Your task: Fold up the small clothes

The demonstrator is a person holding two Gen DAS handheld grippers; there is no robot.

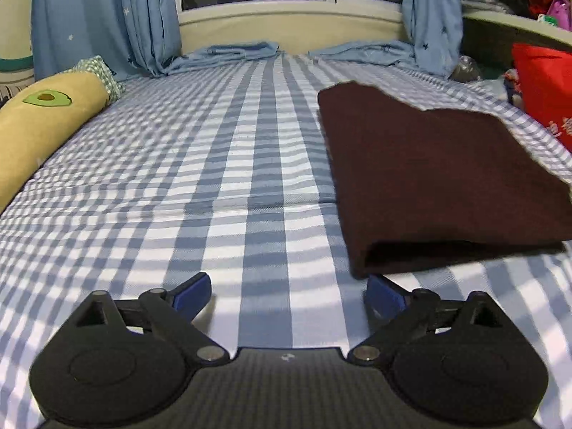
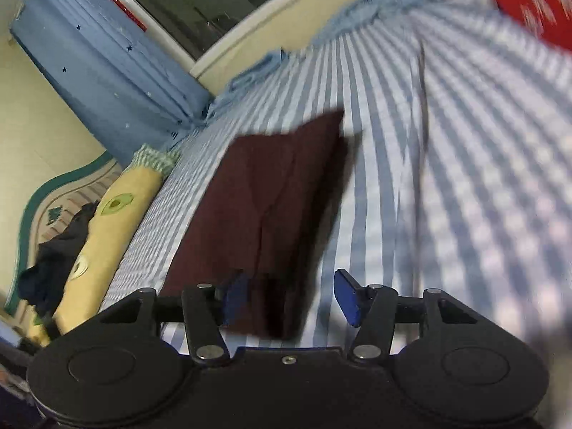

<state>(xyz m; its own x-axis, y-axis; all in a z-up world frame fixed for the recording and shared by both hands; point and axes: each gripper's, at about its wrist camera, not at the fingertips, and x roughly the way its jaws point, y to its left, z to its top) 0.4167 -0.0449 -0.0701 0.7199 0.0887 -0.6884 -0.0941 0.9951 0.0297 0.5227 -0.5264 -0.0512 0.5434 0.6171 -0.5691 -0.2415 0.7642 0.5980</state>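
Note:
A dark maroon garment (image 1: 447, 178) lies folded flat on the blue-and-white checked bed sheet (image 1: 214, 178), right of centre in the left wrist view. My left gripper (image 1: 287, 295) hangs open just above the sheet, its right blue pad (image 1: 384, 296) near the garment's near-left corner, with nothing between the fingers. In the right wrist view the same garment (image 2: 264, 196) stretches away from my right gripper (image 2: 291, 296). Its near end sits between the blue pads. The right pad (image 2: 348, 296) stands clear of the cloth, so this gripper is open.
A yellow bolster with an avocado patch (image 1: 43, 125) lies along the bed's left side. Blue curtains (image 1: 107, 18) and a window are at the far end. A red cushion (image 1: 547, 89) is at the right. Dark clothes (image 2: 53, 257) lie beyond the bolster.

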